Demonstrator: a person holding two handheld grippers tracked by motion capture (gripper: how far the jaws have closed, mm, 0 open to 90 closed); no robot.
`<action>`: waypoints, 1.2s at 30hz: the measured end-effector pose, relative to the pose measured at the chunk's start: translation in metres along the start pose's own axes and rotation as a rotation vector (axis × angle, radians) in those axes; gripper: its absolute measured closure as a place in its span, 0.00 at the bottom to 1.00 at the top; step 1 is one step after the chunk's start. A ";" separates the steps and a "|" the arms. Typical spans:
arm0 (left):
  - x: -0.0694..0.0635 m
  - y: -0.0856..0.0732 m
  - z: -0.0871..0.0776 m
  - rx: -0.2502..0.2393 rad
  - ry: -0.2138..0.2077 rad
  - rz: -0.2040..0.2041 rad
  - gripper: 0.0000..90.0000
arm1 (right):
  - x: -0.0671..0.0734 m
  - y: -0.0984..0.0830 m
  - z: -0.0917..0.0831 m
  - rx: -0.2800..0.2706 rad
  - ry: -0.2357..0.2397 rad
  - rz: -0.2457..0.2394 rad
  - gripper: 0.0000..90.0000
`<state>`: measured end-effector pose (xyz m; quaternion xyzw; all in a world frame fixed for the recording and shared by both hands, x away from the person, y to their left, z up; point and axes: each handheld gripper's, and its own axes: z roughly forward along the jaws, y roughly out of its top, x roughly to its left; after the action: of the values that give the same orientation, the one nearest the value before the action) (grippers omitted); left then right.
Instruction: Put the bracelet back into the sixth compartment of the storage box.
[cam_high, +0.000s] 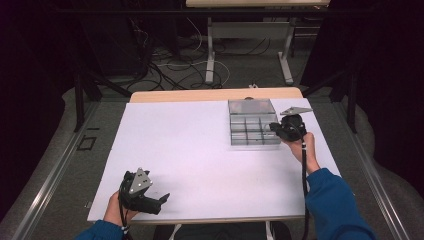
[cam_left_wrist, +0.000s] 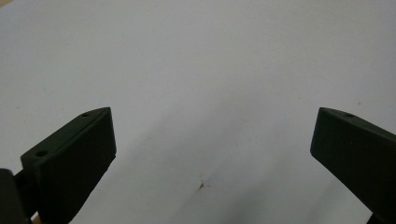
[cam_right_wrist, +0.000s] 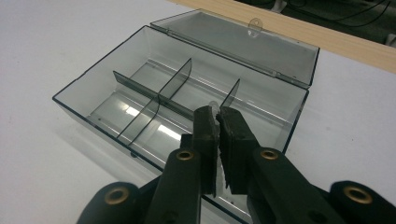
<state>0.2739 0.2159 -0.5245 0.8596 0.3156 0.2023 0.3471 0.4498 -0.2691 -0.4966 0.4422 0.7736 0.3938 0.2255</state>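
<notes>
One clear smoky-grey plastic compartment box (cam_high: 253, 129) sits right of centre in the high view, and its one hinged transparent lid (cam_high: 251, 106) lies open just above it in the frame. In the right gripper view, at mid-frame, three thin grey plastic dividers (cam_right_wrist: 175, 83) stand visible inside the box: one long one and two short ones crossing it; the near end is hidden, so a full compartment count cannot be told. Two black handheld two-jaw grippers are in the high view: the left gripper (cam_high: 161, 199) at the lower left, the right gripper (cam_high: 274, 126) at the box's right edge. One white rectangular table sheet (cam_high: 190, 150) fills the middle.
</notes>
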 end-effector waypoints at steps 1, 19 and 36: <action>0.000 0.000 0.000 -0.005 0.002 -0.003 0.00 | 0.000 0.000 0.000 0.010 -0.007 0.004 0.95; 0.000 0.000 0.000 -0.005 -0.002 -0.001 0.00 | -0.004 -0.007 0.010 0.056 -0.027 0.007 0.94; 0.000 -0.001 0.000 -0.011 0.001 -0.004 0.00 | -0.010 -0.014 0.018 0.084 -0.091 0.030 0.94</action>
<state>0.2737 0.2164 -0.5249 0.8571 0.3163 0.2037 0.3519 0.4599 -0.2747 -0.5187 0.4801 0.7719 0.3436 0.2356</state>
